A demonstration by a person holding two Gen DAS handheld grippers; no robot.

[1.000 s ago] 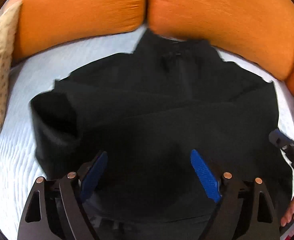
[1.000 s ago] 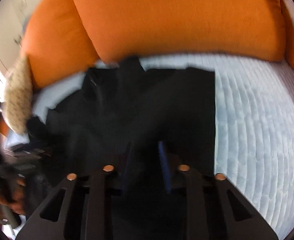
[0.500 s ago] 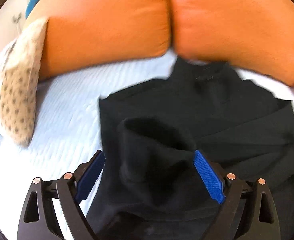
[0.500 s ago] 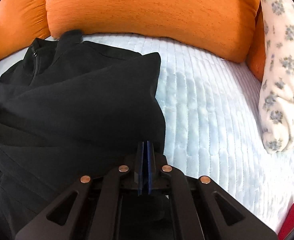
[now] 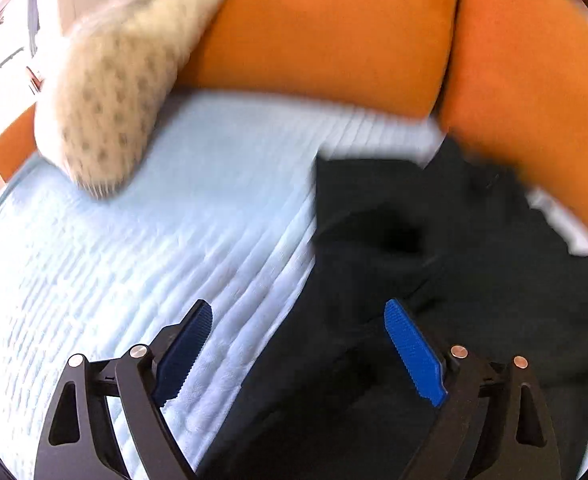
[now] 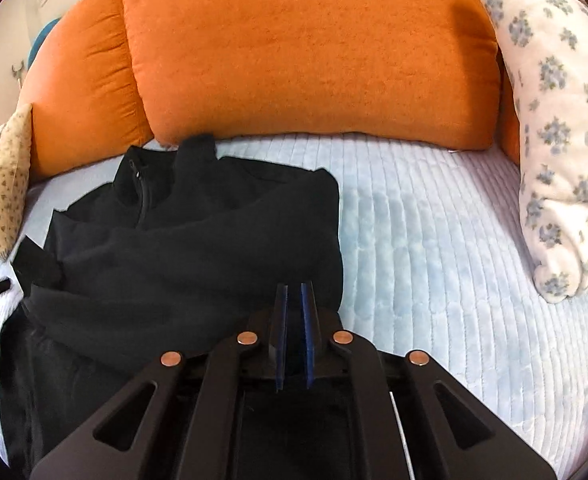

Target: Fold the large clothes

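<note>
Your left tool (image 5: 298,328) is hanging with its blue pads spread wide and gripping nothing. The left pad is sitting over the pale blue quilted cover (image 5: 142,264), the right pad over the black jacket (image 5: 446,288), and the jacket's near edge is running between the two. Ahead and to the left of this tool a cream dotted cushion (image 5: 106,88) is leaning on the orange back cushions (image 5: 326,32); that view is blurring.

Your right tool (image 6: 294,300) is showing its pads almost together, only a thin slit between them. They have just been closing and then easing apart a touch, and I cannot tell whether any cloth is caught in that slit. The jacket (image 6: 198,248) is lying ahead and to the left of this tool, its collar and zip at the far end against the orange cushions (image 6: 302,52). To this tool's right the cover (image 6: 434,240) is lying bare, and a white blue-flowered cushion (image 6: 558,128) is resting at the far right.
</note>
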